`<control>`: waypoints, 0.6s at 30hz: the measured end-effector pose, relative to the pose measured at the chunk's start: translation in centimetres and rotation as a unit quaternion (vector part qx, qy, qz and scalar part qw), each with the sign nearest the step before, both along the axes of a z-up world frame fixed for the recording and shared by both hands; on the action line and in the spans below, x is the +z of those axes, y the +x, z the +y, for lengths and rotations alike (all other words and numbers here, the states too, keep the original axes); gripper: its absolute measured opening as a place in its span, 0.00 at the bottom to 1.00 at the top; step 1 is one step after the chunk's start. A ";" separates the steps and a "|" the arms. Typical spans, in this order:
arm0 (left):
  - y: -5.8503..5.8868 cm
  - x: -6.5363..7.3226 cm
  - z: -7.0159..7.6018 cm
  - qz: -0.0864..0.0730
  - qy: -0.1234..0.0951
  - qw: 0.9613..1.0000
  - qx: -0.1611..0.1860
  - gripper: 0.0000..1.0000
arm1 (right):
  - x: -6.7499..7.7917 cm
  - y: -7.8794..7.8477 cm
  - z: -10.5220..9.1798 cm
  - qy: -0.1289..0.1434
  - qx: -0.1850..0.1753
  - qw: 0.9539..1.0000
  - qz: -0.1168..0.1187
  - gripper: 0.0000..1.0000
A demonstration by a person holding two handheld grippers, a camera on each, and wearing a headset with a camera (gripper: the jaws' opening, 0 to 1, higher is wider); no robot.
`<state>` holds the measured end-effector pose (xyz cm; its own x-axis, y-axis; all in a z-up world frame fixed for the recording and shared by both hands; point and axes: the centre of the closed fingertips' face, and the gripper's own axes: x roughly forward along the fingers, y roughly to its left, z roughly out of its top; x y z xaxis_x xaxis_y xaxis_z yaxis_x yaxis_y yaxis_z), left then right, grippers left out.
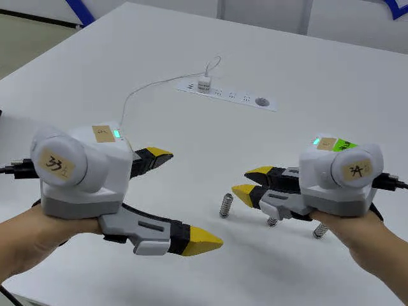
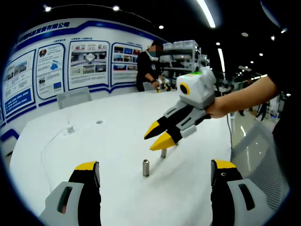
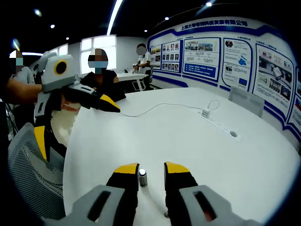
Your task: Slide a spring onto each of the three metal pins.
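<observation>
We hold the left gripper (image 1: 188,197) with jaws spread wide. The right gripper (image 1: 247,180) has jaws slightly parted. A spring (image 1: 225,205) stands upright on the table (image 1: 191,127), just ahead of its tips.

I count three short grey coiled pieces standing in a loose row on the white worktop (image 1: 127,57). The left spring (image 1: 225,205) is nearly upright, with a rounded metal tip at its top. The middle spring (image 1: 272,221) is half hidden. The right spring (image 1: 319,230) leans.
</observation>
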<state>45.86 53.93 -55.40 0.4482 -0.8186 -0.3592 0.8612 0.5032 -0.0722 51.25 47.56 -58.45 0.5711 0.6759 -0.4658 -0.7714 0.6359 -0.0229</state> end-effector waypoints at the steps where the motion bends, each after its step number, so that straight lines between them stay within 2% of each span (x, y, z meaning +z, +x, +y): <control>1: 0.0 0.1 -0.1 0.000 -0.002 1.000 0.000 1.00 | 0.4 0.0 -0.3 0.010 -0.009 1.000 -0.003 0.22; 2: 0.1 0.2 -0.2 -0.002 -0.002 1.000 0.000 1.00 | 1.0 0.1 -1.0 0.022 -0.023 0.999 -0.010 0.23; 10: 0.1 0.4 -0.9 0.002 -0.007 1.000 -0.004 1.00 | 3.0 -0.7 -5.9 0.030 -0.065 0.996 -0.047 0.28; 14: 0.0 0.5 -1.1 -0.002 -0.005 1.000 -0.006 1.00 | 3.7 -1.4 -8.9 0.037 -0.103 0.992 -0.056 0.30; 18: 0.0 0.5 -1.1 -0.004 -0.008 1.000 -0.003 1.00 | 4.1 -2.3 -11.1 0.044 -0.130 0.989 -0.063 0.32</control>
